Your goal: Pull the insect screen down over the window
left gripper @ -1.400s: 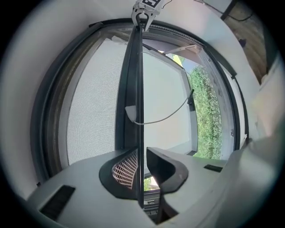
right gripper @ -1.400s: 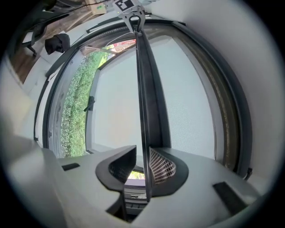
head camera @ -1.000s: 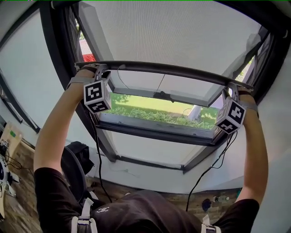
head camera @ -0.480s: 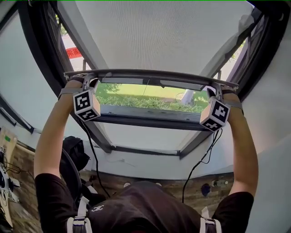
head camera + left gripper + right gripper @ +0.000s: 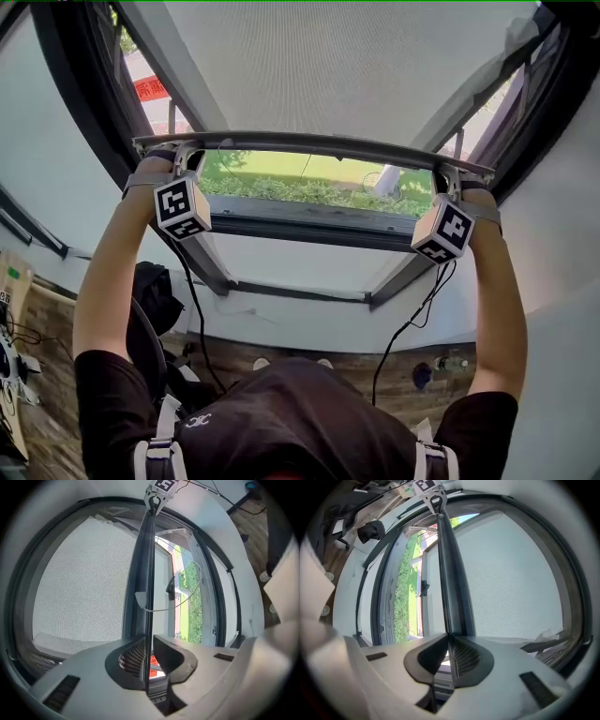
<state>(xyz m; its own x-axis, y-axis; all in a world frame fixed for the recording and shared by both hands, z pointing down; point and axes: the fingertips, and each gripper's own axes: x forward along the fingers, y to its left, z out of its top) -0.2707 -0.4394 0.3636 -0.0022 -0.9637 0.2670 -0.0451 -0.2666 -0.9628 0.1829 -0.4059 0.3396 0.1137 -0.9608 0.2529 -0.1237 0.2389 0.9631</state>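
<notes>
1 screen (image 5: 337,66) covers the upper window; its 1 bar (image 5: 309,142) lies across the opening, w/ a strip of grass (image 5: 281,187) showing btwn it & the lower window frame (image 5: 309,220). 2 grippers, both on the bar. Left gripper (image 5: 148,638) is near the bar's left end, jaws closing, the bar's thin edge btwn the pads. Right gripper (image 5: 448,635) is near the right end, jaws closing, narrow, pinched on the same edge. 2 marker cubes, L cube (image 5: 181,208) & R cube (image 5: 442,228): b/w squares, no text. 2 black cables (image 5: 197,309) hang down. 1 red sign (image 5: 150,89) outside, top left; white writing too small to read.
</notes>
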